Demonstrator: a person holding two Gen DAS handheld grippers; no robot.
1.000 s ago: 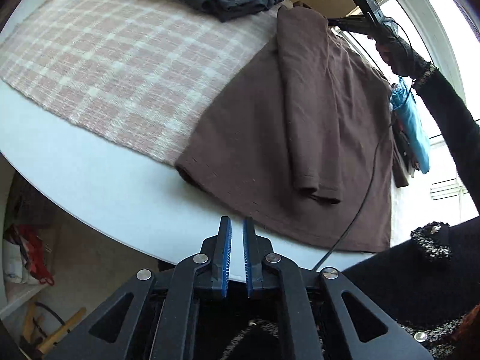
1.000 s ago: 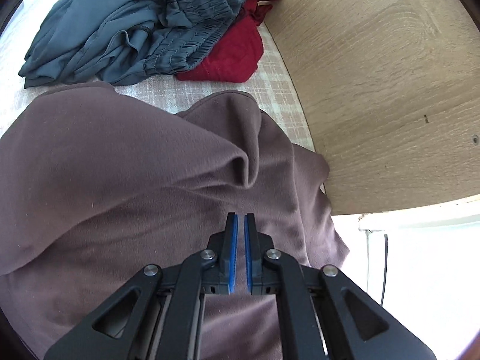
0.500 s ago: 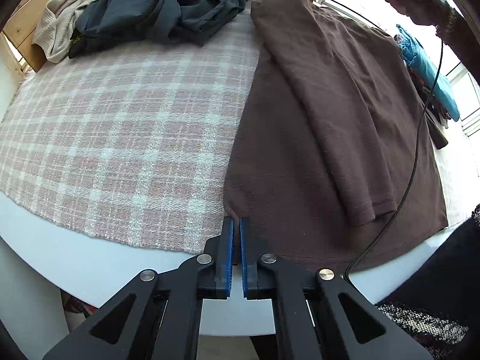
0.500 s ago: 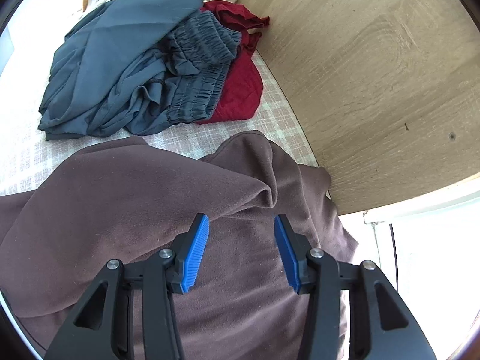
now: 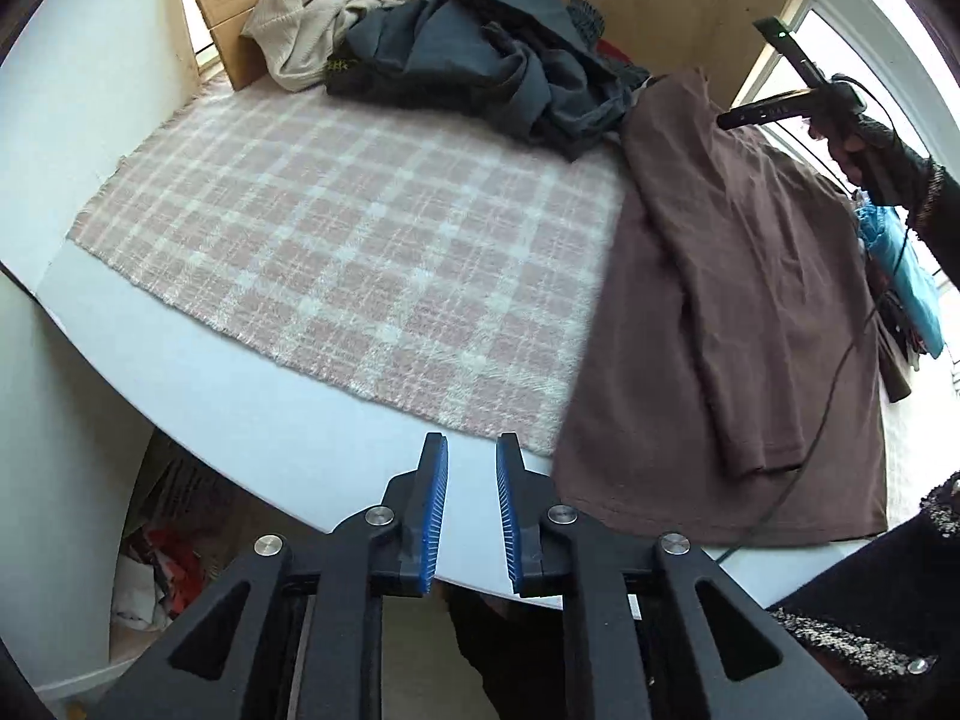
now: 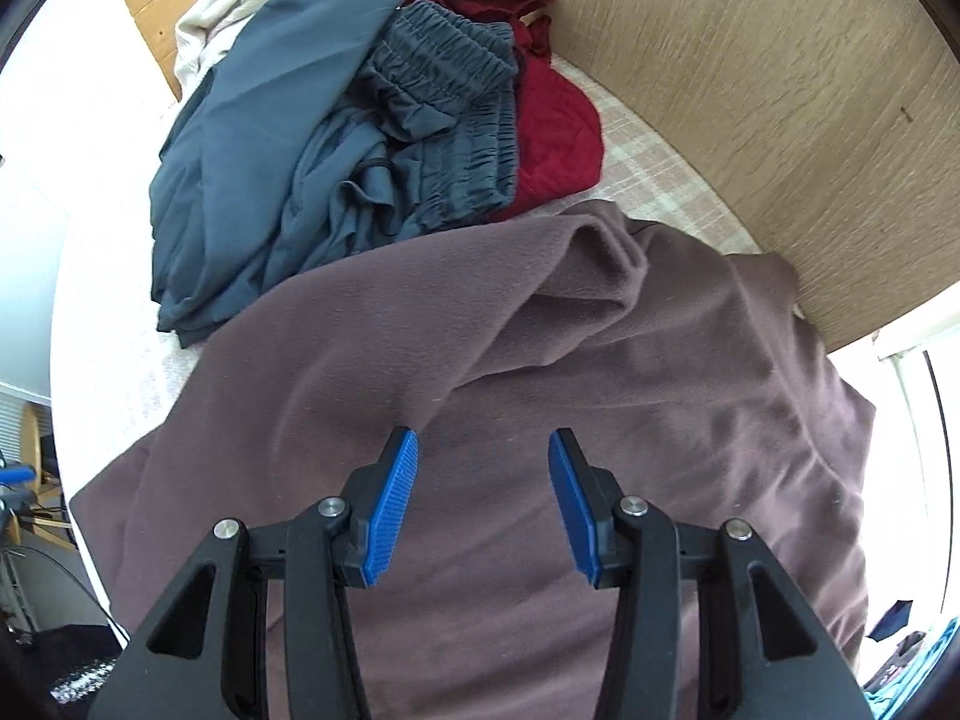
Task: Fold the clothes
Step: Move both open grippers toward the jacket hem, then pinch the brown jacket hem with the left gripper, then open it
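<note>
A brown long-sleeved garment (image 5: 672,312) lies flat on the right of the table, one sleeve (image 5: 744,372) folded down over its body. My left gripper (image 5: 471,441) hovers over the white table's front edge, just left of the garment's hem corner. Its jaws are opening and nothing is between them. My right gripper (image 6: 483,435) stands open just above the garment's upper part (image 6: 540,348), its blue pads clear of the fabric. A hand in a dark sleeve (image 5: 870,162) holds that gripper at the far right of the left wrist view.
A pink plaid cloth (image 5: 360,252) covers the round white table (image 5: 252,396). At the back lie a grey-blue heap (image 6: 288,180), a red garment (image 6: 558,138) and a cream one (image 5: 312,18), against a wooden board (image 6: 750,90). A black cable (image 5: 834,372) crosses the brown garment.
My left gripper was shut at the brown garment's hem corner; it has since pulled back to the left with its jaws apart. My right gripper opened off the fabric fold, which settled.
</note>
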